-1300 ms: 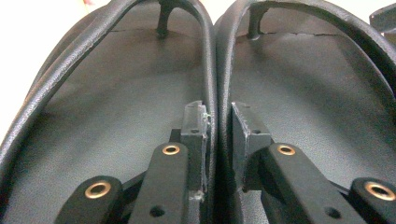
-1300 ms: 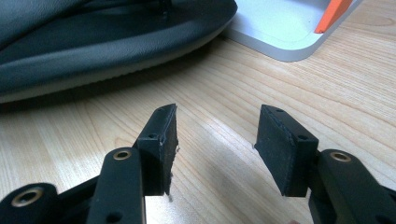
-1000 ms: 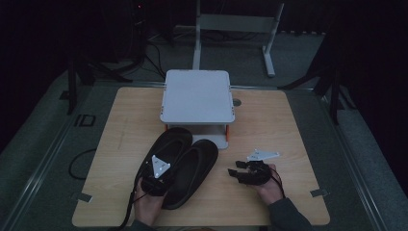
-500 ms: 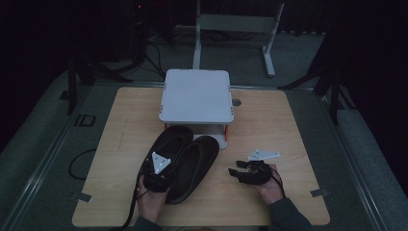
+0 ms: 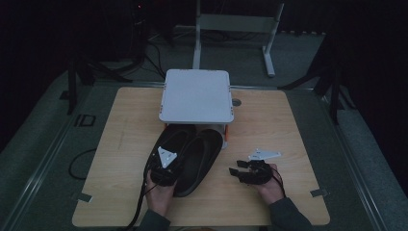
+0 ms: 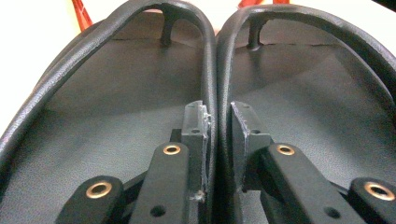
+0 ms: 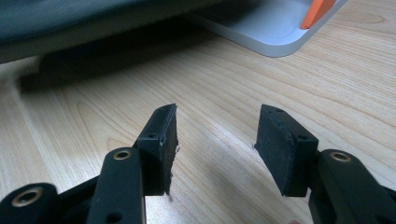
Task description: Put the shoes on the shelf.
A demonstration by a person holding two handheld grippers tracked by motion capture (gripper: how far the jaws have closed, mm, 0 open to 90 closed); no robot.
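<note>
Two black slippers lie side by side on the wooden table, the left slipper and the right slipper. Their toes reach under a white stand. My left gripper is shut on the two inner rims where the slippers meet. In the left gripper view its jaws pinch those rims together, between the left slipper's sole and the right slipper's sole. My right gripper rests low on the table to the right of the slippers, open, with nothing between its jaws.
The white stand has orange legs and a pale base close ahead of the right gripper. A cable trails from the left gripper over the table's front edge. Dark floor and metal frames surround the table.
The left hand has pushed forward and a little to the right, sliding both slippers toward the white stand. The right gripper has stayed where it was.
</note>
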